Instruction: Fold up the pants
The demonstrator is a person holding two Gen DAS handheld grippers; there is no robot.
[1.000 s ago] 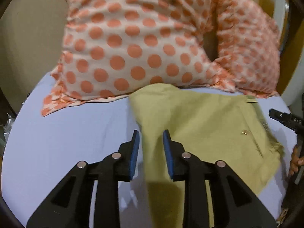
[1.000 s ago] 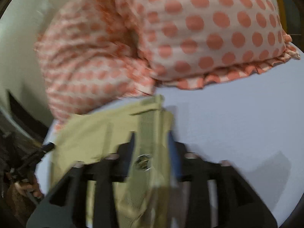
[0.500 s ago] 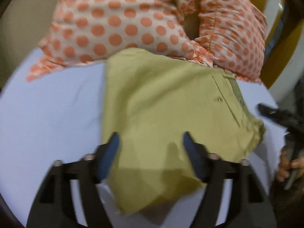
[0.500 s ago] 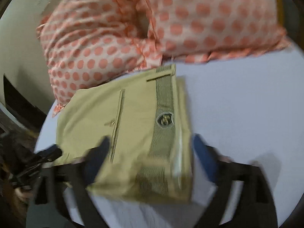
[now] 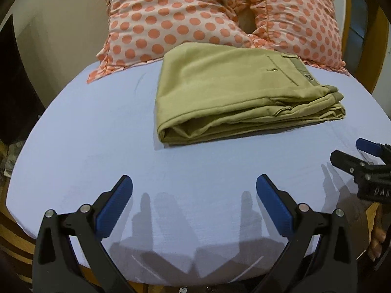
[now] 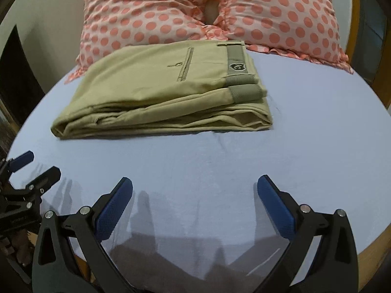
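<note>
Khaki pants lie folded in a neat stack on the light blue bed sheet, back pocket and waistband on top. They also show in the right wrist view, waistband to the right. My left gripper is open and empty, held back near the bed's front edge, well short of the pants. My right gripper is open and empty, also pulled back from the stack. Each gripper shows at the edge of the other's view: the right one, the left one.
Two polka-dot orange and white pillows lean against the wall just behind the pants. The sheet stretches between stack and grippers. A wooden bed frame rises at the right. Dark furniture stands at the left.
Both grippers let go of the pants, opened wide and drew back toward the front edge. The pants dropped into a flat folded stack.
</note>
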